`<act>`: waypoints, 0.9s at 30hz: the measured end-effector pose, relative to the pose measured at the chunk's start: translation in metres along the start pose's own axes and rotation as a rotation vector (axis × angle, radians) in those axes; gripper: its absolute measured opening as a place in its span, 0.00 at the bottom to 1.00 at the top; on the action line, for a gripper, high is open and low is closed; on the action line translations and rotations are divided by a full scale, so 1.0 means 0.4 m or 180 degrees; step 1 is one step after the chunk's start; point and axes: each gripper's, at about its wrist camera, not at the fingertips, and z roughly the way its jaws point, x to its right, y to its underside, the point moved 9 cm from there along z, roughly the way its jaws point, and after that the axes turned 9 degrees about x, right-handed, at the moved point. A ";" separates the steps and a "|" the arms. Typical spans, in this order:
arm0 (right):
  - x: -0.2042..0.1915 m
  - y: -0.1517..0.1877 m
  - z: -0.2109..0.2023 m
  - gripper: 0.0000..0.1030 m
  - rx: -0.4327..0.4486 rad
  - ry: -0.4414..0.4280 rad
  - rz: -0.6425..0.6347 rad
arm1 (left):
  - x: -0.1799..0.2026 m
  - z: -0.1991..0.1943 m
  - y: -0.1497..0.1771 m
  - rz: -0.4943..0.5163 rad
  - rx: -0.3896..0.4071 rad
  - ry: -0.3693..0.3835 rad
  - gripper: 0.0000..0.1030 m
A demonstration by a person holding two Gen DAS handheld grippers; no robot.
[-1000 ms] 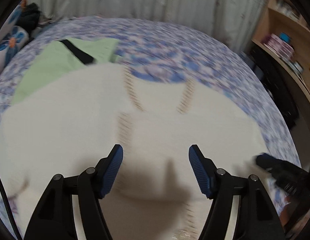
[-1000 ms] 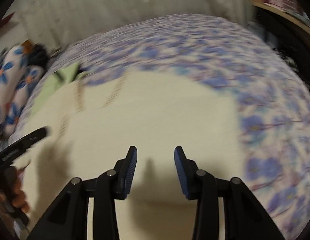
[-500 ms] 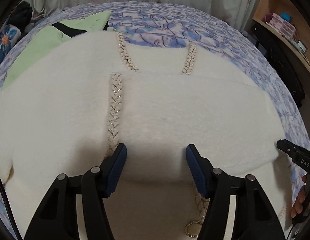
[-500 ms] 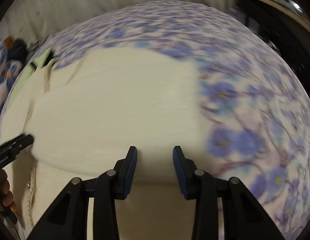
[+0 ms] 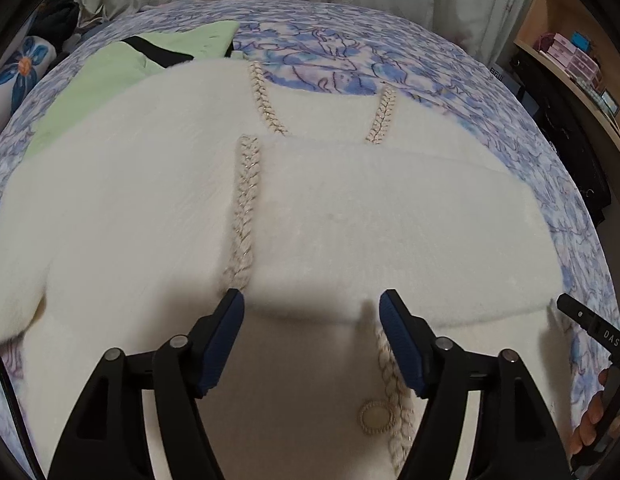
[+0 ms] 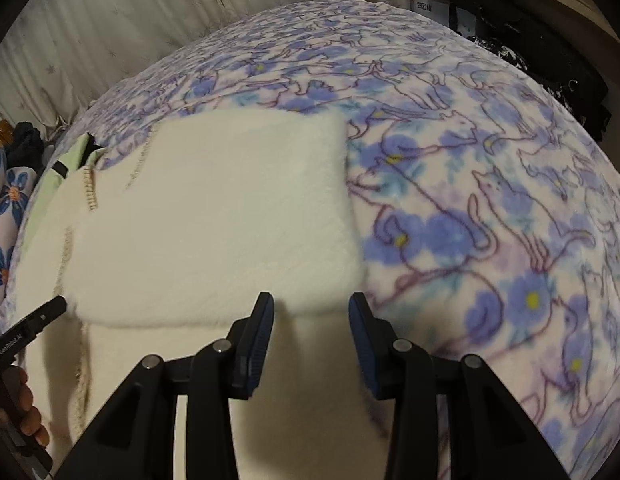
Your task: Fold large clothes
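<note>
Hovering open, both claws [image 5: 312, 312] [image 6: 311, 312] overhang the sweater [image 5: 350, 220].

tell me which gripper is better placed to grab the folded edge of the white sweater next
Left, narrowly. The left gripper sits centred on the white sweater, open jaws straddling its folded edge. The right gripper is also open, near that edge's corner by the blanket.

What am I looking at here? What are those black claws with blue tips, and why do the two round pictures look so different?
No robot here: a person holds a two-finger tool in each hand, each carrying a wide-angle camera looking along its fingers. One picture comes from the left gripper, the other from the right gripper; each shows the other at its edge. Both are open and hold nothing. Beneath them a fluffy cream sweater with braided trim lies partly folded on a blue flowered blanket. A green garment lies behind it.
</note>
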 end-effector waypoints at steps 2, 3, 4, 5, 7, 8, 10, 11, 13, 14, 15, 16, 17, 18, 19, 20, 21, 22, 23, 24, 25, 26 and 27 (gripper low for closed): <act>-0.011 0.010 -0.018 0.38 0.0008 -0.0031 -0.0008 | -0.004 -0.019 0.004 -0.0004 0.0002 -0.0017 0.73; -0.016 0.015 -0.031 0.38 0.0023 -0.0040 -0.0015 | -0.006 -0.029 0.007 -0.0011 -0.0005 -0.0030 0.78; -0.023 0.021 -0.043 0.38 0.0042 -0.0057 -0.0019 | -0.008 -0.043 0.012 -0.0028 0.0004 -0.0050 0.80; -0.029 0.024 -0.051 0.38 0.0048 -0.0069 -0.0022 | -0.010 -0.054 0.015 -0.0033 0.0013 -0.0070 0.82; -0.042 0.039 -0.074 0.38 0.0050 -0.0107 -0.0012 | -0.014 -0.082 0.021 -0.0026 0.0067 -0.0114 0.83; -0.046 0.044 -0.082 0.38 0.0050 -0.0124 -0.0006 | -0.014 -0.101 0.026 -0.0018 0.0116 -0.0129 0.84; -0.056 0.059 -0.104 0.38 0.0055 -0.0146 0.0023 | -0.014 -0.128 0.032 0.0017 0.0171 -0.0168 0.87; -0.062 0.070 -0.116 0.38 0.0058 -0.0152 0.0035 | -0.011 -0.149 0.038 0.0046 0.0225 -0.0192 0.89; -0.075 0.089 -0.135 0.38 0.0053 -0.0180 0.0050 | -0.007 -0.181 0.046 0.0083 0.0300 -0.0198 0.91; -0.081 0.099 -0.146 0.38 0.0052 -0.0191 0.0053 | -0.003 -0.199 0.053 0.0107 0.0333 -0.0208 0.93; -0.088 0.110 -0.157 0.38 0.0052 -0.0205 0.0050 | -0.001 -0.215 0.060 0.0128 0.0359 -0.0217 0.96; -0.095 0.121 -0.167 0.38 0.0050 -0.0223 0.0045 | 0.001 -0.232 0.066 0.0141 0.0388 -0.0224 0.97; -0.103 0.133 -0.178 0.38 0.0049 -0.0236 0.0036 | 0.001 -0.251 0.074 0.0151 0.0415 -0.0240 0.97; -0.108 0.142 -0.185 0.38 0.0046 -0.0243 0.0026 | 0.001 -0.271 0.083 0.0163 0.0436 -0.0246 0.97; -0.117 0.155 -0.195 0.38 0.0043 -0.0259 0.0017 | -0.001 -0.284 0.089 0.0170 0.0450 -0.0246 0.97; -0.124 0.164 -0.200 0.38 0.0035 -0.0273 0.0014 | -0.004 -0.306 0.101 0.0183 0.0461 -0.0269 0.97; -0.134 0.174 -0.206 0.38 0.0018 -0.0292 0.0012 | -0.006 -0.317 0.106 0.0190 0.0467 -0.0279 0.97; -0.143 0.184 -0.212 0.38 0.0002 -0.0315 0.0009 | -0.008 -0.333 0.114 0.0200 0.0483 -0.0287 0.97; -0.155 0.194 -0.218 0.38 -0.0010 -0.0343 0.0001 | -0.015 -0.351 0.123 0.0211 0.0498 -0.0315 0.97; -0.167 0.204 -0.224 0.38 -0.0021 -0.0361 -0.0014 | -0.021 -0.363 0.130 0.0215 0.0505 -0.0336 0.97; -0.181 0.214 -0.230 0.38 -0.0032 -0.0375 -0.0036 | -0.030 -0.379 0.138 0.0216 0.0518 -0.0352 0.97; -0.195 0.222 -0.235 0.38 -0.0035 -0.0390 -0.0056 | -0.043 -0.399 0.148 0.0214 0.0534 -0.0376 0.97; -0.207 0.228 -0.240 0.38 -0.0041 -0.0409 -0.0072 | -0.052 -0.407 0.153 0.0213 0.0539 -0.0401 0.97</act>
